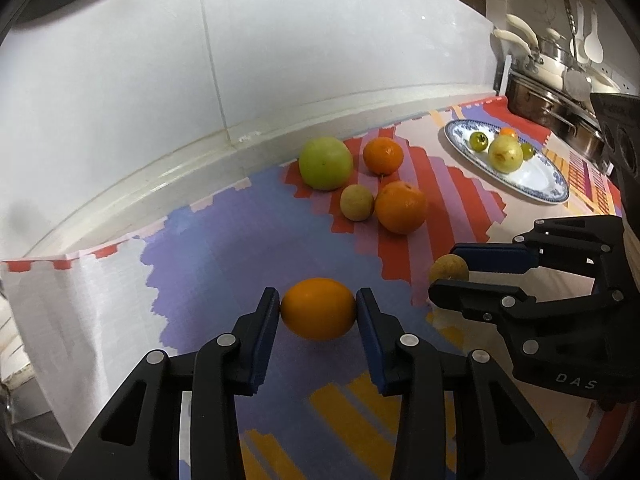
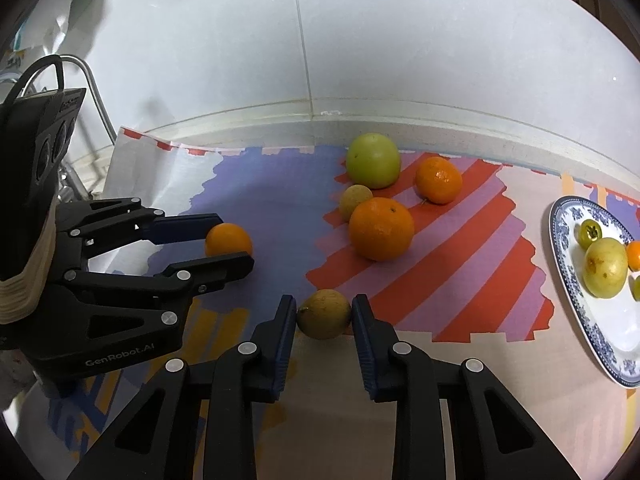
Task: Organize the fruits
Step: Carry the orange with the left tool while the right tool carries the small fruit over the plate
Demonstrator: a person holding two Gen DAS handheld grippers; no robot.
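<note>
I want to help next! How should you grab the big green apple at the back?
Grip the big green apple across its round middle, coming from the front and above. The wall blocks its back, and the small yellow fruit and an orange sit close, so keep the fingers left and right.

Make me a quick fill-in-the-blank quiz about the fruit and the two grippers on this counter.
1. The left gripper is shut on an ____ fruit.
2. The right gripper is shut on a small ____ fruit.
3. The blue-patterned plate already holds ____ fruits.
4. The biggest fruit in the loose cluster by the wall is a ____ apple.

Missing words: orange; yellowish-brown; five; green
</note>
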